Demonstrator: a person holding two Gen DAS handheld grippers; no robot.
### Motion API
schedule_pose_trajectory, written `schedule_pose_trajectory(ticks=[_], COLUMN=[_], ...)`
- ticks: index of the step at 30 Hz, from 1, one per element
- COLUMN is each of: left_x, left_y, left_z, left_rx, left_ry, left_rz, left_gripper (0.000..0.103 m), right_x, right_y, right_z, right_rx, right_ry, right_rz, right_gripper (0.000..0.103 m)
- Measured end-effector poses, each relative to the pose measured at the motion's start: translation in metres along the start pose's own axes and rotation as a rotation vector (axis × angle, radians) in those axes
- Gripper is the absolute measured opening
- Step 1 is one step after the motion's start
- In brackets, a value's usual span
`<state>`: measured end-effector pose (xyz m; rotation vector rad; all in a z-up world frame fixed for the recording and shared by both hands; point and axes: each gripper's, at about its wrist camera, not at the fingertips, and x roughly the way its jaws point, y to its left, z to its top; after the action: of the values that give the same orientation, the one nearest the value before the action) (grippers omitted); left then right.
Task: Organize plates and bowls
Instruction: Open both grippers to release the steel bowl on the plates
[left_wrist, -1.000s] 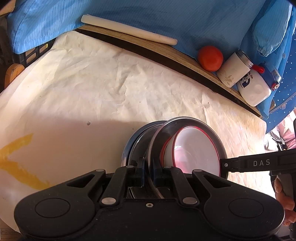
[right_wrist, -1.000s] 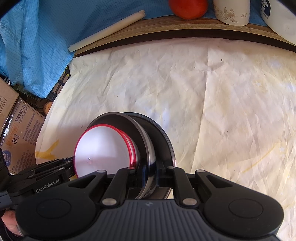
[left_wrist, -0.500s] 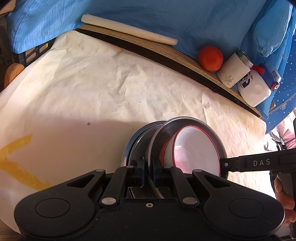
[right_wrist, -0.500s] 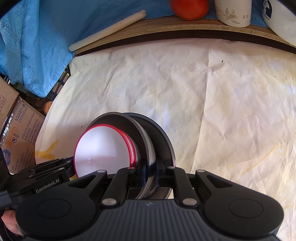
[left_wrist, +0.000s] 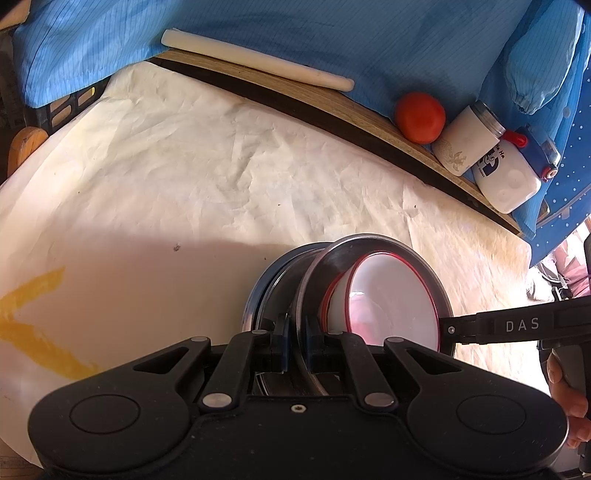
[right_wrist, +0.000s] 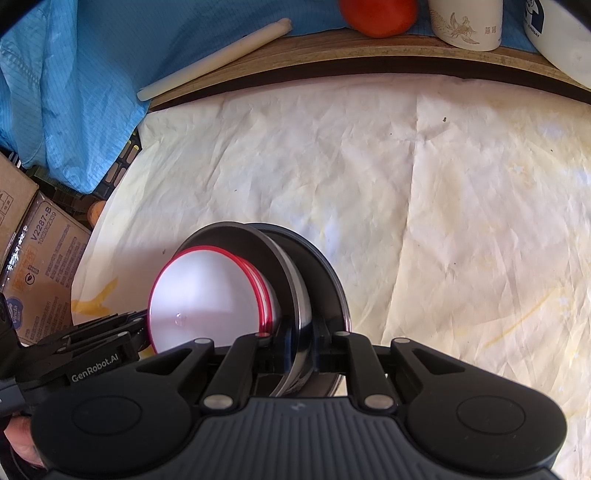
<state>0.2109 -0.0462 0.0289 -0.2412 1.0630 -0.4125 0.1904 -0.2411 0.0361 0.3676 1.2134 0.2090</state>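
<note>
**Stack held from both sides above the table**

The left gripper (left_wrist: 297, 338) is clamped on the rim of a shallow round stainless-steel plate (left_wrist: 334, 258), its two pads pressed to either face of the metal. The right gripper (right_wrist: 301, 347) pinches the same stack from the opposite side; its fingers close on the steel rim (right_wrist: 291, 295) too. Nested in that steel plate are white bowls with red rims (right_wrist: 207, 295), at least two by the red edges showing in the right wrist view, and behind the plate sits a second, darker steel dish with a bluish rim (left_wrist: 258, 291). The whole stack appears tilted on edge over the cream crumpled paper covering the round table (left_wrist: 192, 177) (whether its lower edge touches the paper is hidden by the gripper bodies).

Judged from this, the sorting is mostly done: plates and bowls are already gathered into one pile, and the step in hand is carrying or setting that pile down. The next move calls for both grippers to act together, levelling the stack and lowering it flat before either lets go. If one releases early, the bowls could slide out.
</note>
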Motion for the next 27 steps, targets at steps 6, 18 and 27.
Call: schedule_pose_trajectory(ticks=[6,18,27], left_x=[-0.001,-0.002,-0.008], left_y=[0.001,0.002,0.001], left_z=[-0.001,-0.001,0.001], left_rx=[0.0,0.002,-0.001], left_ry=[0.001,-0.005,-0.035], left_rz=[-0.002,0.001,0.015], left_gripper=[0.008,0.015,0.025], right_x=[0.0,-0.001,-0.015], right_y=[0.0,0.001,-0.004], right_z=[0.0,-0.002,0.002], right_rx=[-0.004,-0.043,-0.058], right_ry=[-0.002,-0.006,-0.055], right_rz=[-0.002,-0.024,-0.047], right_gripper=[0.014,0.015,0.033])
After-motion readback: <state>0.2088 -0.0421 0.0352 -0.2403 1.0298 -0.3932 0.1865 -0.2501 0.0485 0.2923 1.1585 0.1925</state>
